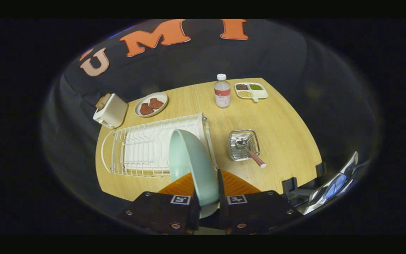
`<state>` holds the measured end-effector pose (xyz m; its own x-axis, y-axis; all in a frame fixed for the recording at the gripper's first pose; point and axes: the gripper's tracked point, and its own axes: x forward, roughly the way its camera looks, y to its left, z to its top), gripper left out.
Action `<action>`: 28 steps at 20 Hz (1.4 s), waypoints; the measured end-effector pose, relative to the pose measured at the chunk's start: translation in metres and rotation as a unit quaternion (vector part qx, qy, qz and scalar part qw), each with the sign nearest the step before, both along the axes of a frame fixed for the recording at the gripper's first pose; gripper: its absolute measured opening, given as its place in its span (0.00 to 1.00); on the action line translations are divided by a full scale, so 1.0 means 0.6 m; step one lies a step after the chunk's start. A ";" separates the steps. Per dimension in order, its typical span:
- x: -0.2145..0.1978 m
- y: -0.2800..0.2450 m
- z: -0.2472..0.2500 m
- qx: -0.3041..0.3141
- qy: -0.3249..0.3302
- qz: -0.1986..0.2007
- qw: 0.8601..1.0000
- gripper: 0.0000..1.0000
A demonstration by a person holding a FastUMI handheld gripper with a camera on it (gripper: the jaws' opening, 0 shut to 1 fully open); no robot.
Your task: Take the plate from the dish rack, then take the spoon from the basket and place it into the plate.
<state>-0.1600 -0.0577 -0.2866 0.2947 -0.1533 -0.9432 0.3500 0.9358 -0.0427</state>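
The gripper [208, 197] has the pale green plate [192, 165] pinched by its near rim, both orange fingers [236, 185] pressed against it, one on each face. The plate stands on edge, tilted, its hollow turned to the left, and it rises up in front of the near right corner of the white wire dish rack [143, 150]. Whether its far rim touches the rack wires I cannot tell.

The rack sits on the left half of the wooden table [287, 137], with a white drip tray under the wires. To the right of it, well apart from the plate, is a small metal mesh basket [244, 145]. The spoon [250, 151] lies inside — its steel bowl toward the far side of the basket, its reddish handle sticking out over the near right corner with a white tip at the end.

Farther back stands a clear bottle [222, 91] with a white cap and a red label. Just right of it is a white divided dish [251, 91] holding dark, green and yellow grains in separate compartments. On the far left, a toaster [110, 110] sits at the table's corner, and beside it a round plate [151, 104] carries two brown pieces of food.

Off the near right edge of the table, black clamps [289, 184] grip the board and something shiny and crinkled [333, 187] lies beyond them.
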 end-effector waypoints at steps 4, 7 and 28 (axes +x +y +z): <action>-0.058 -0.009 -0.021 0.034 -0.003 -0.002 0.999 0.23; -0.101 -0.015 -0.047 0.046 0.004 0.004 0.999 0.23; -0.193 0.062 -0.248 0.223 -0.015 -0.051 0.973 0.24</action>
